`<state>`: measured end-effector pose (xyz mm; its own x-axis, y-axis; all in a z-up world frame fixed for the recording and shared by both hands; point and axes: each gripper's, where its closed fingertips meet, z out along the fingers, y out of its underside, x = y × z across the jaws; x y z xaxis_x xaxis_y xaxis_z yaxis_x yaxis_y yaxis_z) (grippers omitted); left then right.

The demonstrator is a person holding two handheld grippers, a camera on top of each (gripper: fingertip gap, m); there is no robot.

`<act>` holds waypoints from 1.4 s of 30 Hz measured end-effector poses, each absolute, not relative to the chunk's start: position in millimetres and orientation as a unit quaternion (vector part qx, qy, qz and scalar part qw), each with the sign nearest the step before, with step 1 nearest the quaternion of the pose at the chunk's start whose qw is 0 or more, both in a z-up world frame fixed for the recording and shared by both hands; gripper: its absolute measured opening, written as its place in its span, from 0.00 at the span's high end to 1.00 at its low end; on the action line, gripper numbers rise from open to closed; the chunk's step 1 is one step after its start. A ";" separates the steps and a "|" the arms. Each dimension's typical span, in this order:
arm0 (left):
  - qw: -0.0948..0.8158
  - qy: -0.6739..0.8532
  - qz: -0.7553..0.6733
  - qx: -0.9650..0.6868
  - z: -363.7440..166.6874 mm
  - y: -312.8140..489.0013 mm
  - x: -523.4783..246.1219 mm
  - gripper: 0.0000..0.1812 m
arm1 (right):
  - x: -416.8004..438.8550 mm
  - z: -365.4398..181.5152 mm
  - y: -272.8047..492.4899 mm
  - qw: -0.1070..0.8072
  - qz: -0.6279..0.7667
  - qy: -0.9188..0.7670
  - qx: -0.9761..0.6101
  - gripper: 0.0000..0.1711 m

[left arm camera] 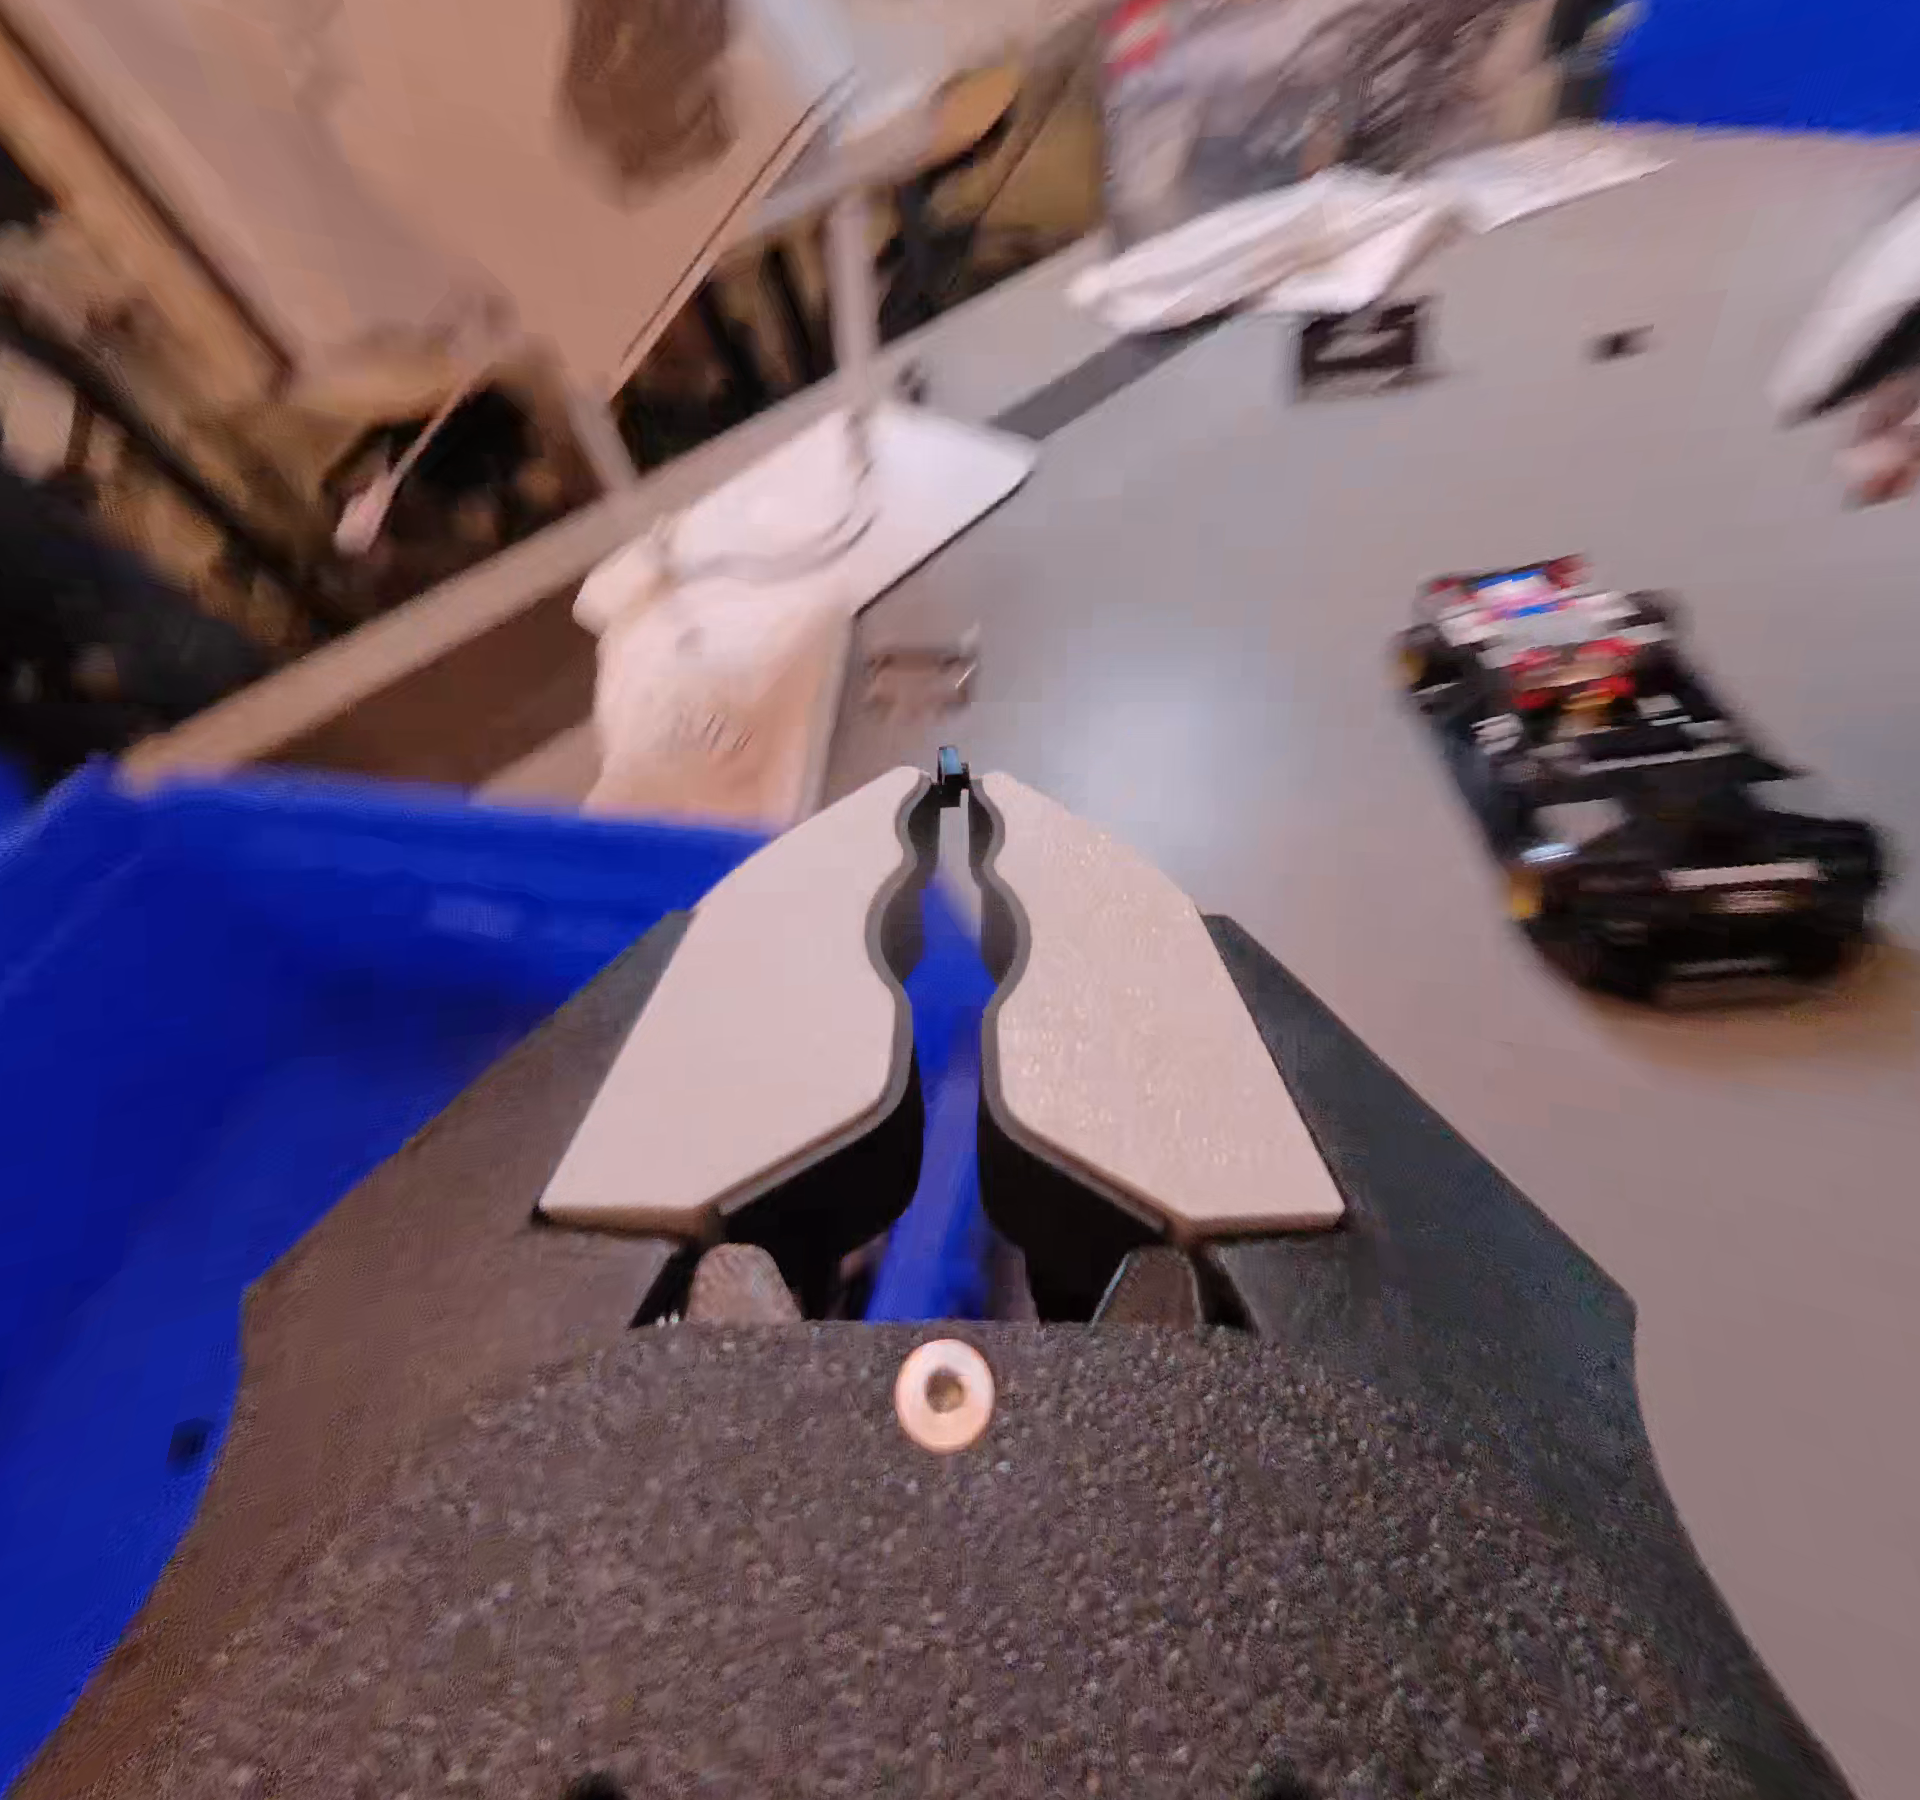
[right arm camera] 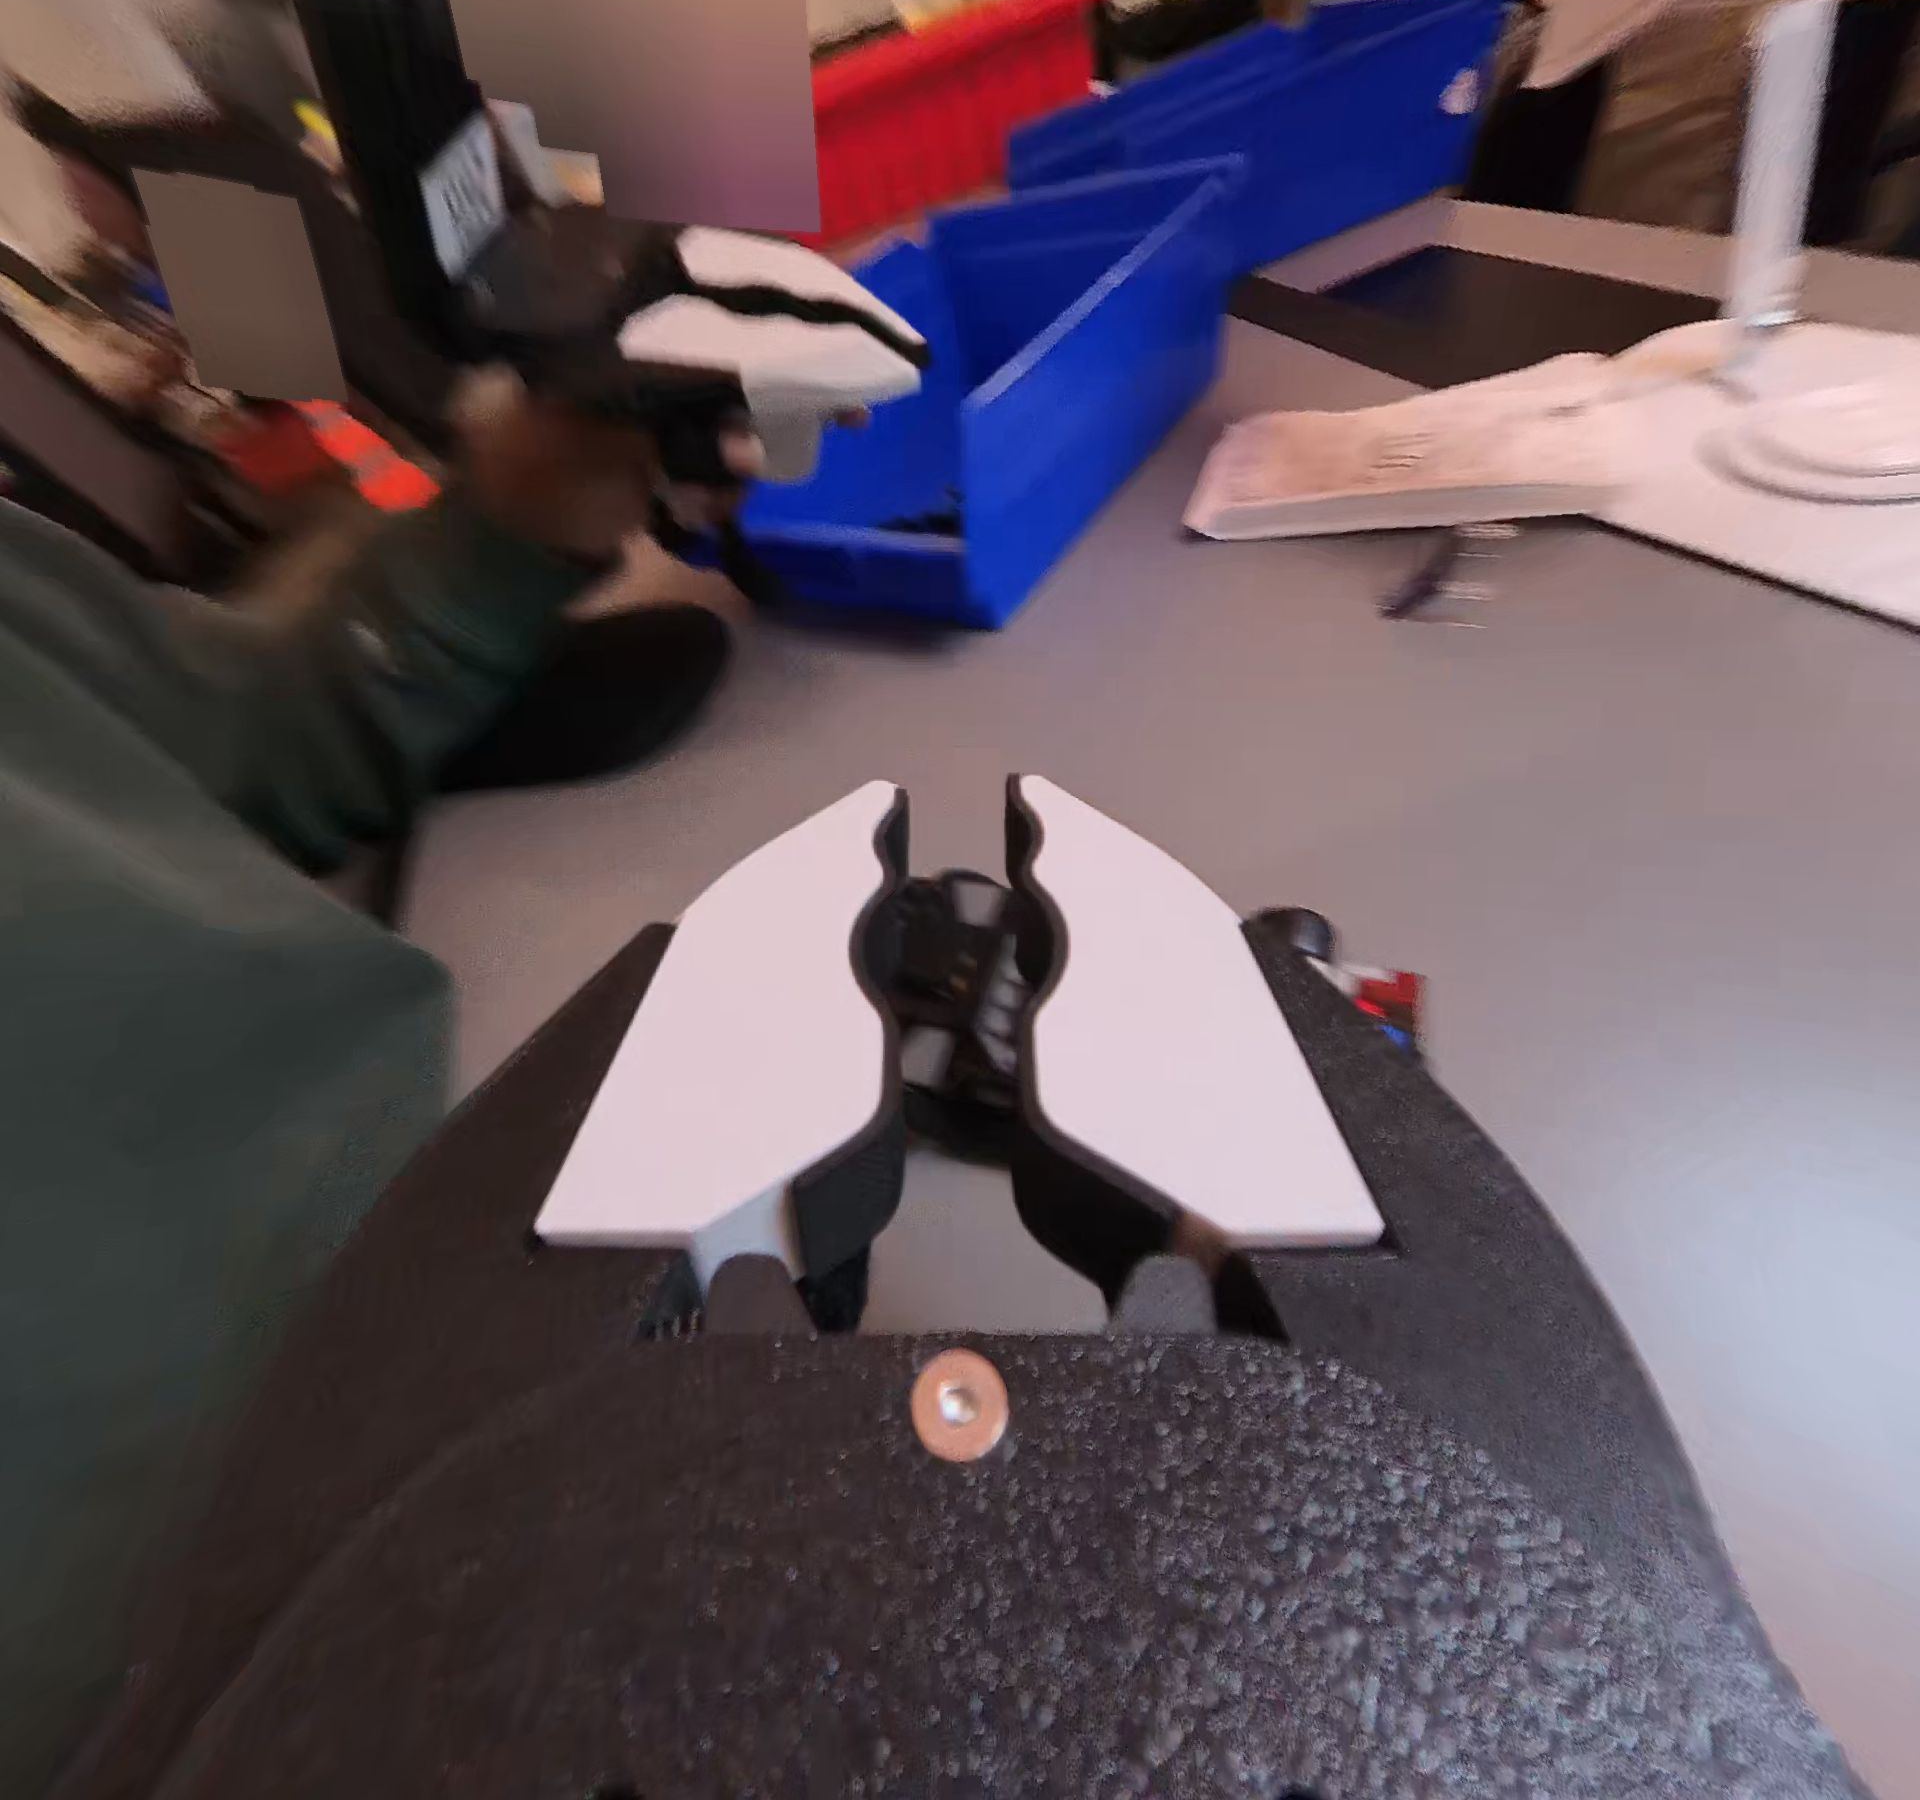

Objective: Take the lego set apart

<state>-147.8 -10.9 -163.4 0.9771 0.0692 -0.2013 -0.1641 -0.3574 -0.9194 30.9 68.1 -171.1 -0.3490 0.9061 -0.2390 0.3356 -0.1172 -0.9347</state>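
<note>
My left gripper [left arm camera: 951, 782] is shut on a small black and blue lego piece [left arm camera: 949, 771] pinched at its very tips. It hangs by the rim of a blue bin [left arm camera: 312, 971]. The black lego car [left arm camera: 1631, 794], with red and white parts, stands on the grey table to its right. In the right wrist view my right gripper [right arm camera: 956, 794] is open, with bare table between its tips. Part of the lego car [right arm camera: 961, 981] shows below and behind the fingers, blurred. The left gripper [right arm camera: 912, 350] shows far off above the blue bin [right arm camera: 1039, 462].
White plastic bags and paper [right arm camera: 1455, 462] lie at the table's right. A white lamp base [right arm camera: 1829, 441] stands beyond them. More blue bins [right arm camera: 1299, 88] and a red bin [right arm camera: 956, 77] stand behind. A green sleeve [right arm camera: 156, 919] fills the left. The grippers' ends are close to 20 cm from one another.
</note>
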 end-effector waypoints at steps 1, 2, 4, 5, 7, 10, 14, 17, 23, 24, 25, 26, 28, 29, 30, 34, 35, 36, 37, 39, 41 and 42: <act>0.538 -0.012 0.110 -0.836 -174.6 -17.5 -169.2 0.97 | 32.1 -175.7 75.9 0.280 0.520 -0.623 -0.513 0.89; 0.508 -0.047 0.113 -0.852 -186.8 -24.4 -186.3 0.97 | 33.2 -179.8 81.7 0.294 0.497 -0.633 -0.516 0.88; 0.465 -0.091 0.100 -0.875 -208.1 -34.3 -204.4 0.93 | 34.1 -186.6 87.9 0.309 0.468 -0.645 -0.519 0.86; 0.447 -0.104 0.086 -0.884 -217.2 -37.5 -207.3 0.90 | 34.1 -189.3 88.5 0.311 0.460 -0.650 -0.519 0.85; 0.438 -0.120 0.067 -0.889 -223.9 -38.7 -207.9 0.83 | 33.6 -194.1 88.4 0.313 0.448 -0.658 -0.519 0.83; 0.451 -0.115 0.079 -0.881 -217.5 -36.6 -207.5 0.76 | 32.7 -199.7 88.0 0.315 0.435 -0.666 -0.517 0.81; 0.518 -0.063 0.114 -0.845 -189.4 -27.7 -197.0 0.76 | 32.9 -207.5 87.3 0.310 0.421 -0.678 -0.517 0.81; 0.577 0.007 0.117 -0.808 -165.6 -16.9 -166.0 0.81 | 33.9 -216.4 83.4 0.296 0.407 -0.694 -0.514 0.85; 0.601 0.118 0.106 -0.783 -165.4 -0.7 -107.8 0.81 | 34.2 -233.8 78.8 0.274 0.381 -0.714 -0.519 0.90; 0.603 0.131 0.090 -0.782 -168.1 1.5 -97.6 0.81 | 33.9 -234.6 77.7 0.272 0.382 -0.715 -0.519 0.90; 0.601 0.141 0.068 -0.784 -172.7 3.8 -86.9 0.80 | 33.9 -235.3 76.6 0.269 0.384 -0.715 -0.518 0.90; 0.596 0.149 0.045 -0.788 -178.8 6.1 -76.7 0.79 | 33.8 -236.1 76.1 0.267 0.384 -0.716 -0.519 0.90; 0.579 0.165 0.003 -0.798 -192.9 10.2 -57.4 0.76 | 33.5 -237.9 75.5 0.264 0.383 -0.716 -0.520 0.91; 0.572 0.173 -0.014 -0.802 -199.3 11.6 -48.3 0.75 | 33.2 -238.7 75.0 0.262 0.383 -0.716 -0.521 0.91; 0.564 0.182 -0.030 -0.805 -205.5 13.0 -39.9 0.74 | 32.9 -239.4 74.4 0.261 0.384 -0.716 -0.522 0.91; 0.544 0.198 -0.070 -0.812 -220.7 17.6 -15.9 0.72 | 31.7 -240.7 71.6 0.259 0.385 -0.717 -0.520 0.91; 0.543 0.199 -0.078 -0.812 -222.4 18.7 -11.5 0.72 | 31.1 -240.2 70.8 0.260 0.387 -0.716 -0.519 0.91; 0.542 0.198 -0.086 -0.812 -223.6 19.7 -7.8 0.72 | 30.3 -239.3 70.3 0.263 0.390 -0.714 -0.518 0.91; 0.542 0.195 -0.092 -0.812 -224.5 20.8 -4.8 0.72 | 29.5 -238.2 69.9 0.265 0.393 -0.712 -0.517 0.91; 0.544 0.187 -0.102 -0.812 -225.9 23.0 -1.0 0.72 | 27.6 -235.6 69.6 0.273 0.399 -0.707 -0.516 0.91; 0.541 0.186 -0.108 -0.813 -229.1 24.5 2.6 0.72 | 25.7 -233.2 69.5 0.280 0.405 -0.701 -0.515 0.91; 0.538 0.186 -0.110 -0.815 -231.4 25.0 4.6 0.72 | 24.5 -231.5 69.7 0.286 0.408 -0.697 -0.515 0.90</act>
